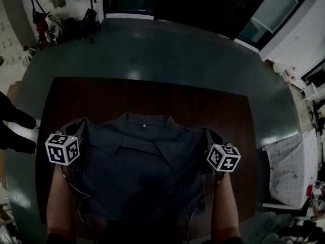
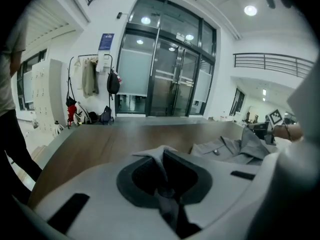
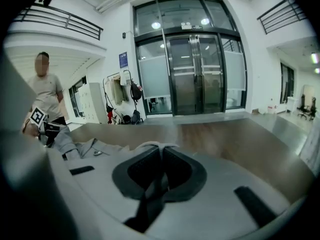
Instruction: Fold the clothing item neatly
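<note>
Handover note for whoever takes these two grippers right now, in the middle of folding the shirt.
Left gripper: shut on the shirt, pinching fabric at its left shoulder edge.
Right gripper: shut on the shirt at the opposite shoulder edge.
Shirt: grey, front up, stretched between the grippers over the brown table, collar at the far side. The hem is near the person and hard to see.
Done: both shoulders gripped, shirt spread out.
Left: no fold shows yet. Probably lay it flat, then fold the sleeves and body.
</note>
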`<state>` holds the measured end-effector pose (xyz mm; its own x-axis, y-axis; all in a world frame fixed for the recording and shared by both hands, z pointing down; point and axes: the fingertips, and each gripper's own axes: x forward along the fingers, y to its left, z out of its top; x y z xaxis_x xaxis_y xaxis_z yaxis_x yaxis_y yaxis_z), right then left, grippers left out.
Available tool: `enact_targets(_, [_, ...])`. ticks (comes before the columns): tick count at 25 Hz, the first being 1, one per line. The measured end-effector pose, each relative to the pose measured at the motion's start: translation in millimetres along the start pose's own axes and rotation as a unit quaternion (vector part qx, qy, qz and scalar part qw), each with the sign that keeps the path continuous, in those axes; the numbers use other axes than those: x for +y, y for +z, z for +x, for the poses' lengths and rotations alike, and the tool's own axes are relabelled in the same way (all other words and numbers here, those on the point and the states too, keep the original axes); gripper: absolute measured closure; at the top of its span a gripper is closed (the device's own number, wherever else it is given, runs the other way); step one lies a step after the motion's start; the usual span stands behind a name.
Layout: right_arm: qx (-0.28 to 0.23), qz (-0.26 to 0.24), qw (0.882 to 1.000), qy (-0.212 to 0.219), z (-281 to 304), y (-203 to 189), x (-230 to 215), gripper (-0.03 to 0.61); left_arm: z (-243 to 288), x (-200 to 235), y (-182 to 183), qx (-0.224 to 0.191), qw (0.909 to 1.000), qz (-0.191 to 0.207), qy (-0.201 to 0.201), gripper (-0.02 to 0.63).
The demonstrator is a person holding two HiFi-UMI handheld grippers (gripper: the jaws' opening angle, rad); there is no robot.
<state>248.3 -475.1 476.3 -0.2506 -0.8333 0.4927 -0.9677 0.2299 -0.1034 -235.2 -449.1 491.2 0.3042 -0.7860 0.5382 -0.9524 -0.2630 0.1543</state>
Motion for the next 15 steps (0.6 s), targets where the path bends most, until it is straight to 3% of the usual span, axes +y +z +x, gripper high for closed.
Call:
enact_targets(9, [0.056, 0.015, 0.998, -0.008, 35, -19, -22, 0.555, 27, 32, -15, 0.048, 0.9984, -0.026, 0.012, 0.598])
enact_targets(13, [0.059, 0.016, 0.998, 0.008, 40, -22, -18, 0.508, 25, 28, -17, 0.035, 0.9991, -0.025, -0.002, 0.597])
enact_targets(15, [0.061, 0.008, 0.998, 0.002, 41, -24, -20, 0.492, 23, 26, -22, 0.038, 0.9989, -0.024, -0.01, 0.556])
